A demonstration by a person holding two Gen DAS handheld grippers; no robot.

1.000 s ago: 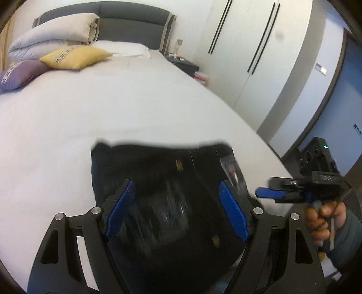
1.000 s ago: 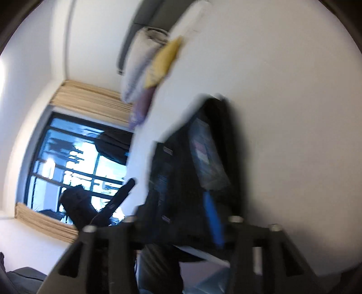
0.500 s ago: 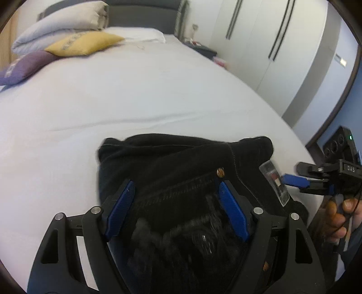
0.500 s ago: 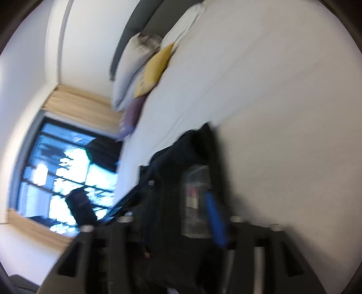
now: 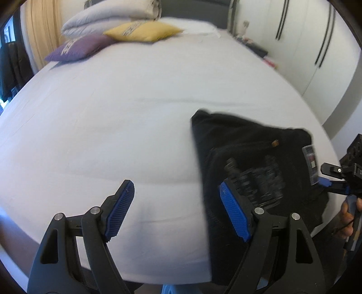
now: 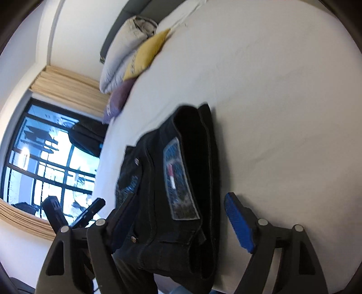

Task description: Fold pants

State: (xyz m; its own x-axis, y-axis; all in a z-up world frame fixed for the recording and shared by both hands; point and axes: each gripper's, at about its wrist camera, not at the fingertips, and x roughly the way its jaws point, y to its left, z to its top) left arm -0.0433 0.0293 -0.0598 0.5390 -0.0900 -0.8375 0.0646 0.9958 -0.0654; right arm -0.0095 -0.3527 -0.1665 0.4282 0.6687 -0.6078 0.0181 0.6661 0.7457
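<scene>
Two handheld grippers with black arms and blue ribbed finger pads are in view over a white-sheeted bed [image 5: 135, 117]. Left gripper [image 5: 176, 210]: jaws spread wide, nothing between them; left pad [image 5: 120, 210] over bare sheet, right pad [image 5: 235, 214] over the left edge of the folded black denim pants [image 5: 255, 162]. Cannot tell whether that pad touches the cloth. Pants lie as a compact folded bundle on the bed, near its front edge, to the right in the left wrist view; a brass rivet [image 5: 275, 143] and a clear size sticker [image 5: 310, 162] show on the upper layer. Right gripper [image 6: 181, 224]: jaws also wide apart, straddling the near end of the pants [image 6: 181, 181] in the right wrist view; right pad [image 6: 237, 224] stands clear of the cloth over the sheet, left finger sits just beside or against the bundle's other side, contact not resolvable. No cloth is pinched. In the left wrist view the right gripper [image 5: 332, 181] appears at the far right edge beside the pants, with the person's hand [image 5: 348, 217] on its grip. Background: yellow square cushion [image 5: 142, 30], purple cushion [image 5: 79, 46], and folded pale grey duvet [image 5: 113, 15] at the head of the bed; white wardrobe doors with black handles [image 5: 305, 40] to the right; dark-framed window [image 6: 47, 162] with beige curtain in the right wrist view. Some motion blur in both views.
</scene>
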